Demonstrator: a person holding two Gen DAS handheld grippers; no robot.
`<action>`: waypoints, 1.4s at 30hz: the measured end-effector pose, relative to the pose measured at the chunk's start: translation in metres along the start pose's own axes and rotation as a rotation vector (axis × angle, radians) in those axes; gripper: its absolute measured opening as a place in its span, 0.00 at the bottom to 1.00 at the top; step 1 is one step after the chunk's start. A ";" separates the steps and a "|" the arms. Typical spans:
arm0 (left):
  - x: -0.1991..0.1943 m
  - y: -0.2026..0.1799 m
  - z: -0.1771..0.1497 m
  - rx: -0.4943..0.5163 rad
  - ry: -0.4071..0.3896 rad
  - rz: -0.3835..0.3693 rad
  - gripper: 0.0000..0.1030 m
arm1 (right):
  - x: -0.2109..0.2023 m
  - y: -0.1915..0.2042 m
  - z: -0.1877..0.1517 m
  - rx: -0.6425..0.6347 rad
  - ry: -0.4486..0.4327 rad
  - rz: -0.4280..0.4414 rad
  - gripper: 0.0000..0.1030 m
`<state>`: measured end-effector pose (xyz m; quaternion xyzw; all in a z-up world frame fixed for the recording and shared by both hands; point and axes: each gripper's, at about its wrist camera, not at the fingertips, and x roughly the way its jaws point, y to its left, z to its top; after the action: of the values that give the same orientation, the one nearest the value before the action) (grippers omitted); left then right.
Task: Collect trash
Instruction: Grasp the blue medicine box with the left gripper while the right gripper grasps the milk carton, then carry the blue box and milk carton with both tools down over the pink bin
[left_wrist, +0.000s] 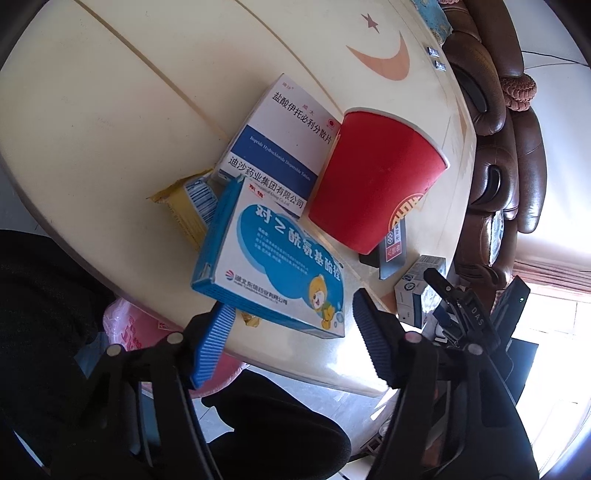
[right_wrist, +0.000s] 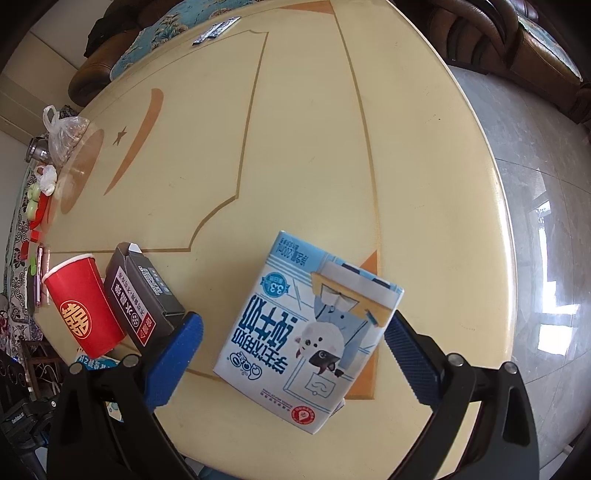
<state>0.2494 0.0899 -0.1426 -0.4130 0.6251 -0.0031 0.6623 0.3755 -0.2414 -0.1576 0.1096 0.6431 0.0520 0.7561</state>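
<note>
Left wrist view: my left gripper (left_wrist: 291, 332) straddles the blue box (left_wrist: 273, 266), pads apart; my right gripper (right_wrist: 295, 354) gapes around the milk carton (right_wrist: 306, 332).

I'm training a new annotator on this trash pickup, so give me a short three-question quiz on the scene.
1. True or false: the red paper cup lies on its side.
2. Which item lies between the right gripper's open fingers? A) milk carton B) red cup C) dark box
3. Which box lies on top: the blue medicine box with the cartoon, or the white-and-blue medicine box?

Key:
1. True; its rim faces away across the table.
2. A, the milk carton; the pads are not touching it.
3. The blue medicine box, nearest the left gripper.
</note>
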 end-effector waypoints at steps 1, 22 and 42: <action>0.000 0.000 0.001 0.005 0.001 0.005 0.62 | 0.001 0.000 0.000 0.003 -0.001 0.000 0.93; -0.001 0.010 0.010 -0.061 -0.027 0.043 0.40 | 0.028 0.032 0.007 -0.119 -0.015 -0.179 0.79; -0.015 -0.009 0.000 0.067 -0.038 0.056 0.28 | 0.010 0.055 0.003 -0.223 -0.055 -0.173 0.67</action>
<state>0.2507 0.0923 -0.1250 -0.3727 0.6233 0.0024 0.6875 0.3830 -0.1856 -0.1536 -0.0296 0.6193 0.0548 0.7826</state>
